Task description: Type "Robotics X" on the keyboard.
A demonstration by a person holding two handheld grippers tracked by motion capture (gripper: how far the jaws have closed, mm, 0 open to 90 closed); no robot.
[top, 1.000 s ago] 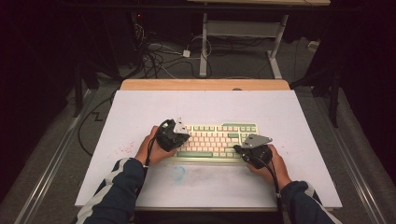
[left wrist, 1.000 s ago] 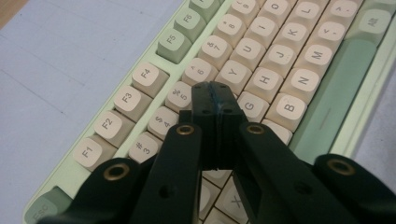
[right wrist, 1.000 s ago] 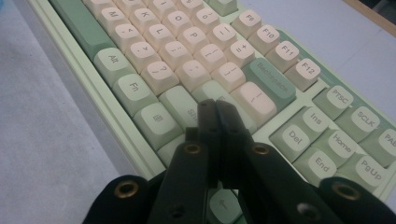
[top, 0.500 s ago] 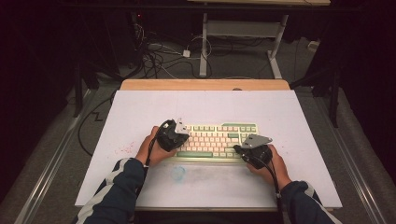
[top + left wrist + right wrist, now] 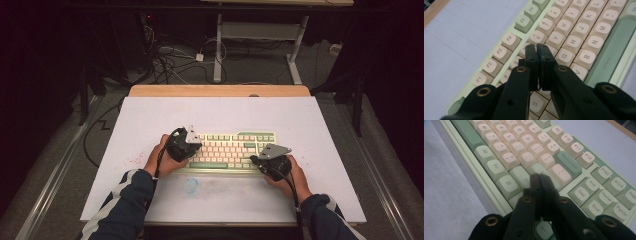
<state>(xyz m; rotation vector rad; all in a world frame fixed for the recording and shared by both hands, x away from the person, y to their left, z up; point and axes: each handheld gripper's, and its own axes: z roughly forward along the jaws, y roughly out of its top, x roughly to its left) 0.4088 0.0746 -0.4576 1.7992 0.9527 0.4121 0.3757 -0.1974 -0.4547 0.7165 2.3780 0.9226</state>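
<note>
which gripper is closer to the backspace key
Right. The right gripper has its shut tips over the keys just below the Backspace key, at the keyboard's right end. The left gripper sits over the left end, far across the keyboard.

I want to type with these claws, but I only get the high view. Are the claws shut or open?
Observer: Both are shut. In the left gripper view, the left gripper has its jaws pressed together with nothing between them.
Operator: Which keys is that one over?
Observer: Its tips sit over the number row of the keyboard, by the 5 key, with G just to the side.
Operator: And the other claw?
Observer: In the right gripper view, the right gripper is closed too, its tips over the green Shift key, near Backspace.
</note>
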